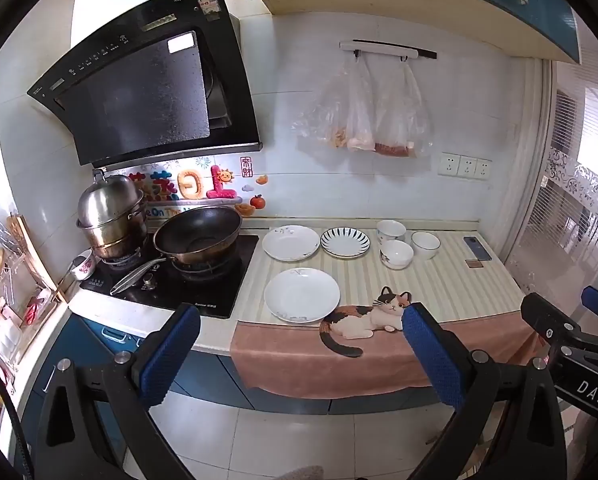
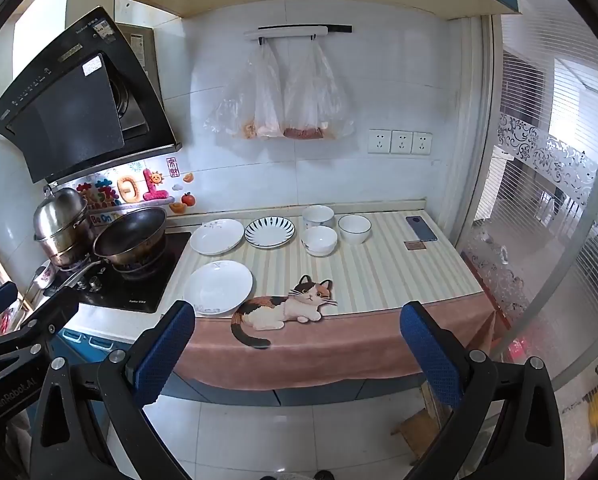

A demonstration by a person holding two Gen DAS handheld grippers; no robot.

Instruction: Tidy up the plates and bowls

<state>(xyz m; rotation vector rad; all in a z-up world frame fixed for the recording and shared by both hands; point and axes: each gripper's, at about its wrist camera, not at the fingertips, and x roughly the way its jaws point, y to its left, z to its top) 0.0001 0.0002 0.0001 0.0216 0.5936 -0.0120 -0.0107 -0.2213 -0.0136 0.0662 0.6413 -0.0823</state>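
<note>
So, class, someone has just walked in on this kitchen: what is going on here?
Nothing is being handled yet. The left gripper and right gripper both hang open in front of the counter, short of the dishes. Three plates and three bowls sit apart on the striped mat, unstacked, beside the stove.

Striped cream mat covers the table, with a pink hem and a calico cat motif at the front edge. Dark phone lies flat at the back right corner, a small brown card just beside it. Black cooktop at the left end carries a dark wok and a stacked steel steamer pot. Black range hood above. Two clear plastic bags hang from a wall rail. Three white sockets on the wall.
</note>
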